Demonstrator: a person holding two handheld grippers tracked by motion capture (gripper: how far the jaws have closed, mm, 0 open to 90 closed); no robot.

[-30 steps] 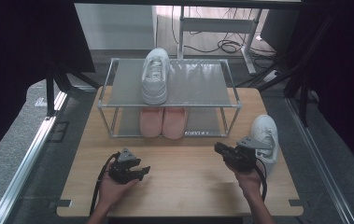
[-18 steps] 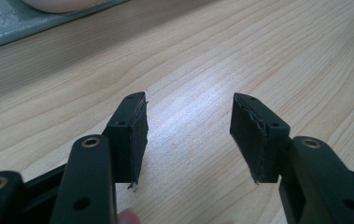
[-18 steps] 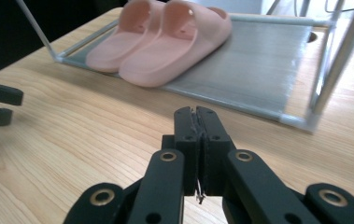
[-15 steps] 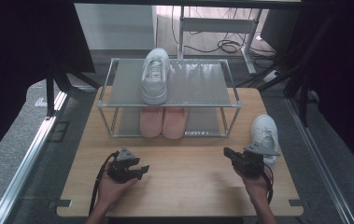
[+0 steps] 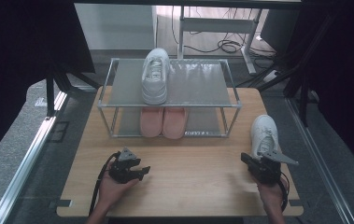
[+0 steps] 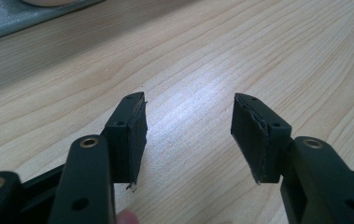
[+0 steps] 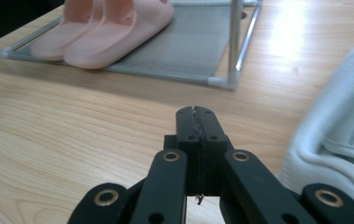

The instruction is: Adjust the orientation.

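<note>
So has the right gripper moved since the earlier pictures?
Yes. In the high view the right gripper has drawn back toward the table's near edge, off the white shoe beside it, and its fingers have closed on nothing.

Bare table [image 5: 188,177] between grippers gives open passage; rack [image 5: 170,105] blocks beyond, white shoe [image 5: 264,135] obstructs right edge.

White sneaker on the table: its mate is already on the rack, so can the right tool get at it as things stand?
Probably yes: the white sneaker lies just beyond the right tool with nothing between, but the jaws are shut and must open first.
</note>
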